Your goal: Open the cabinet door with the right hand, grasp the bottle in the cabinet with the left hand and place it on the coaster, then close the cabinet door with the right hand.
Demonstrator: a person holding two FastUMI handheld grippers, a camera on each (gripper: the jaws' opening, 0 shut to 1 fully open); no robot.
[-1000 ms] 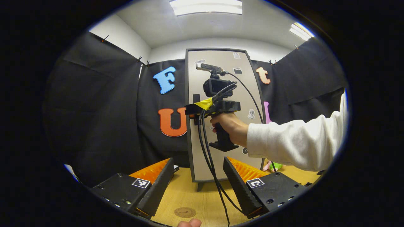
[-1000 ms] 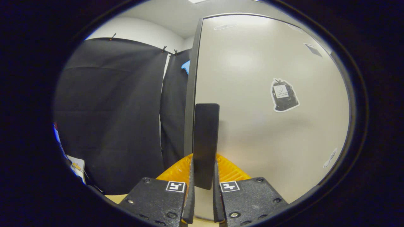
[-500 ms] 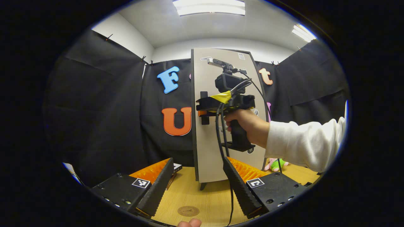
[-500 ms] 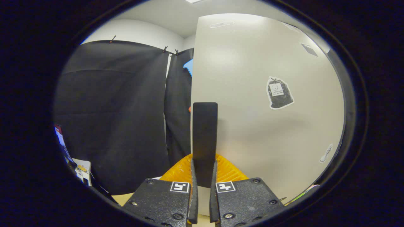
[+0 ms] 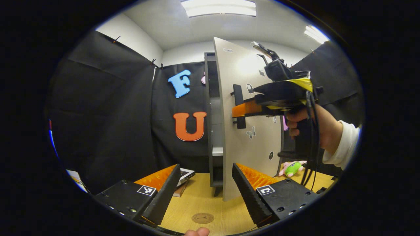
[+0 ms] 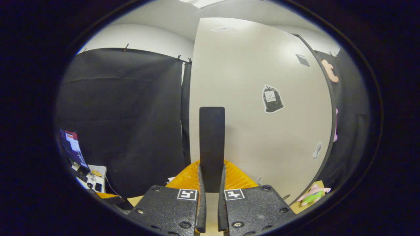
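Right tool [image 6: 210, 183]: we clamp the door handle [image 6: 212, 147].
Cabinet door [image 5: 246, 131]: ajar.
Left tool [image 5: 205, 190]: fingers apart, above the coaster [image 5: 202, 218] at the desk's [image 5: 197, 200] near edge.

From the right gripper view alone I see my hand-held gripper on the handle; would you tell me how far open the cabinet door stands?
Observer: The cabinet door stands well clear of the cabinet frame; the gap shows shelves edge-on.
Operator: Is the left hand-held gripper ready?
Observer: The left hand-held gripper is open, holding nothing, and faces that gap.
Operator: And the coaster?
Observer: The coaster lies on the table, low between that gripper's fingers.
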